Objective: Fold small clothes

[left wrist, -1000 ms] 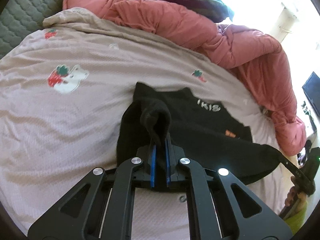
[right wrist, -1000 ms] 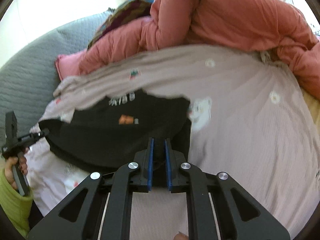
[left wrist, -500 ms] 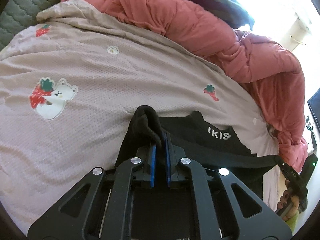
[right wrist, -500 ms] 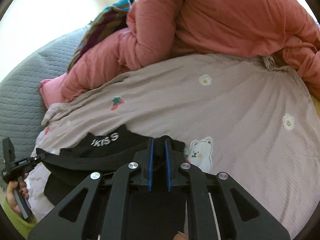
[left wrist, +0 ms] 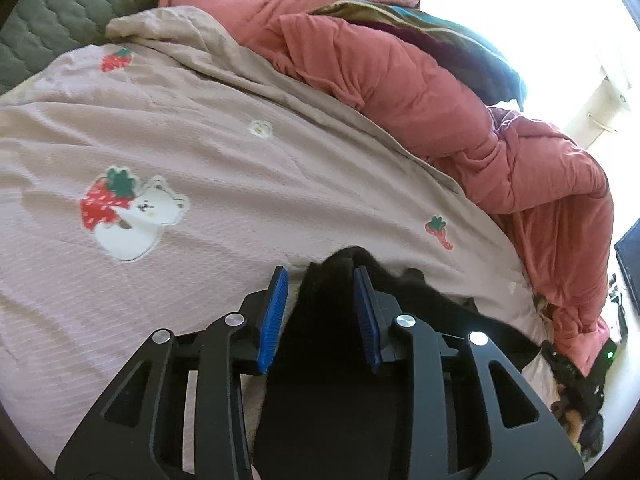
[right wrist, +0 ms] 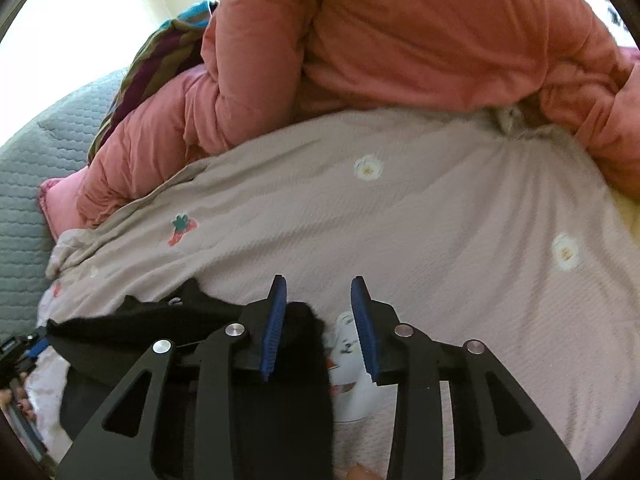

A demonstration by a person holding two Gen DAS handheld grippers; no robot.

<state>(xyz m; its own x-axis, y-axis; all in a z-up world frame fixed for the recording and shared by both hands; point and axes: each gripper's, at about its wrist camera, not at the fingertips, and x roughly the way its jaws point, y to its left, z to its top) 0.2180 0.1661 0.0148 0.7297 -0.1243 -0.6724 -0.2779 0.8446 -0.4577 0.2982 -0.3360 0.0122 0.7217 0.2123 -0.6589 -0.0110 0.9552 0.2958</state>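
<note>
A small black garment [left wrist: 332, 360] lies folded on the pinkish-beige bedsheet [left wrist: 224, 184]. My left gripper [left wrist: 320, 276] is open, its blue pads apart on either side of the garment's near left corner, which sits loose between them. In the right wrist view the black garment [right wrist: 288, 360] lies under and left of my right gripper [right wrist: 319, 284], which is open with the cloth's right corner against its left pad [right wrist: 276, 320]. The other gripper shows at each view's edge [left wrist: 576, 364].
A bulky salmon-pink duvet [left wrist: 420, 80] is heaped along the far side of the bed, with a striped dark cloth [left wrist: 440, 28] on top. A grey quilted headboard [left wrist: 60, 20] stands at the far left. The sheet carries bear and strawberry prints [left wrist: 128, 212].
Both grippers carried the garment's corners forward across the bed while shut on them, then opened and let the cloth drop between their pads.
</note>
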